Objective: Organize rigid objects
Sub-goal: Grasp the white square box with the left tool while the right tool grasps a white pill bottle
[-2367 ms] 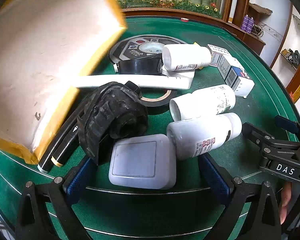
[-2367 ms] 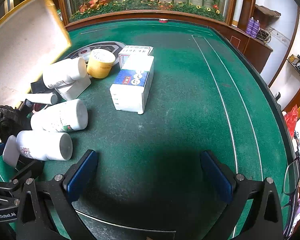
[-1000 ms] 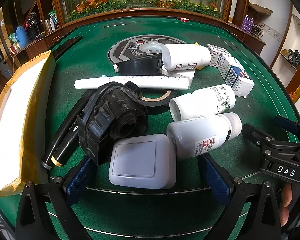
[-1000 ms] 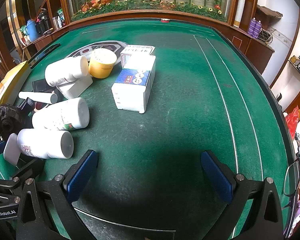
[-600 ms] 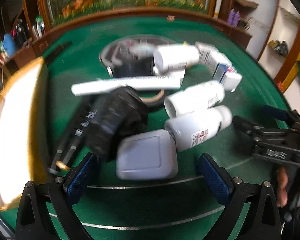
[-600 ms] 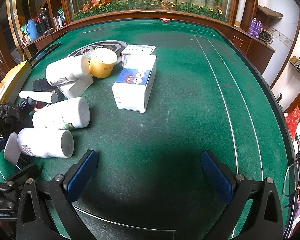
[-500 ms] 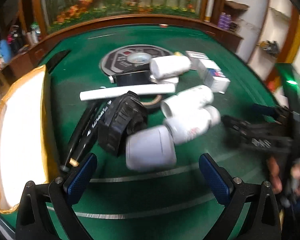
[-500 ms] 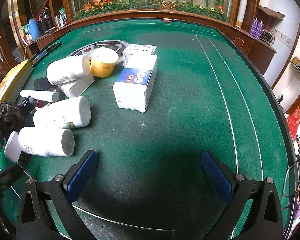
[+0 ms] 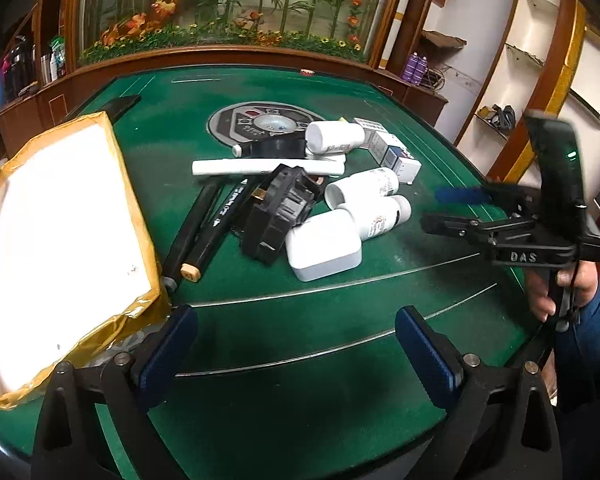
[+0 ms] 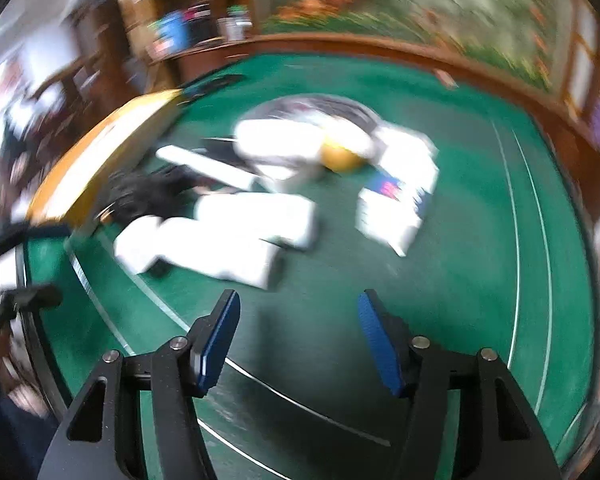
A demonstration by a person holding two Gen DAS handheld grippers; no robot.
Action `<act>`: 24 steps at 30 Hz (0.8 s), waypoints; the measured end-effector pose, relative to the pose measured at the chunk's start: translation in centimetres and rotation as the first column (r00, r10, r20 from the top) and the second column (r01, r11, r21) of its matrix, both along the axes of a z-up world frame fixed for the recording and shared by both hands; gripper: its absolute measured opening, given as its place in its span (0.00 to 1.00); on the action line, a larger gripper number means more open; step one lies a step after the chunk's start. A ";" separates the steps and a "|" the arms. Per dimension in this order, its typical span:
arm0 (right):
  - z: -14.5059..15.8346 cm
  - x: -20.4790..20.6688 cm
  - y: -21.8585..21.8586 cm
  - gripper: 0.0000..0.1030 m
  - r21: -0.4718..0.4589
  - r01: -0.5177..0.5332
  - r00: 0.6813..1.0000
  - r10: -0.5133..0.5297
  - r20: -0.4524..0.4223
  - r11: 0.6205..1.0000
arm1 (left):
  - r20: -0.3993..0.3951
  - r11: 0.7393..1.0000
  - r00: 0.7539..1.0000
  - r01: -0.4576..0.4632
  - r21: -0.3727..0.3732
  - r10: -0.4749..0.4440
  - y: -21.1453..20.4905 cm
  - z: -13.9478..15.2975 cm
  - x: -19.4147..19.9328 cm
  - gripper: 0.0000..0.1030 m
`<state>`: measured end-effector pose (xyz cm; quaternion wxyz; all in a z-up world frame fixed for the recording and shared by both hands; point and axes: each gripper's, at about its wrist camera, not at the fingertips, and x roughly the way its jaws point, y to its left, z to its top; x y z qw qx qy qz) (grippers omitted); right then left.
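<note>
Fingers of the left gripper (image 9: 296, 350) stand wide apart and empty over bare green table (image 9: 300, 400); nothing is picked yet, so the sorting looks barely begun. Toward twelve o'clock lies the heap: a white box (image 9: 324, 246), two white bottles (image 9: 374, 204), a black tape holder (image 9: 282, 208) and two markers (image 9: 204, 232). A yellow-edged tray (image 9: 60, 240) sits at ten o'clock, touching the near table edge. From the right view, badly blurred, the right gripper (image 10: 298, 338) is likewise open and empty, the white bottles (image 10: 236, 232) at eleven o'clock, free felt at two. Next, I judge, comes an approach to the nearest piece.
</note>
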<state>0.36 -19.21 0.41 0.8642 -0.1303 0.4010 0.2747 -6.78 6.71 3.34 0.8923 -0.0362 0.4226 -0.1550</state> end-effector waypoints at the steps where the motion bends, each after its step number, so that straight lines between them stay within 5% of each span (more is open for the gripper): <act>1: 0.4 -0.4 1.0 0.55 -0.011 -0.053 0.998 0.053 0.023 0.999 | 0.001 1.000 1.000 0.005 0.005 -0.005 -0.2 0.0 -0.1 0.97; 7: 0.5 0.8 5.6 0.24 -0.055 -0.240 0.971 0.241 0.006 0.969 | 0.001 0.999 1.000 0.027 0.034 -0.027 -0.9 0.1 -0.7 0.97; 11: 0.6 2.0 5.8 0.28 -0.009 -0.271 0.962 0.271 -0.037 0.962 | 0.006 0.999 0.999 0.039 0.031 -0.039 -0.9 0.3 -0.8 0.97; 13: 0.2 2.3 5.7 0.50 -0.009 -0.292 0.953 0.291 -0.081 0.956 | 0.001 0.999 0.999 0.042 0.028 -0.042 -1.0 0.3 -0.6 0.97; 14: -0.1 2.2 6.0 0.52 -0.019 -0.310 0.949 0.308 -0.069 0.951 | 0.001 0.999 0.999 0.041 0.029 -0.041 -1.1 0.2 -0.6 0.97; 24: -0.7 -2.4 8.3 0.45 -0.100 -0.452 0.892 0.447 -0.069 0.886 | -0.010 1.000 1.000 0.013 0.008 -0.013 -0.2 0.2 -0.2 0.97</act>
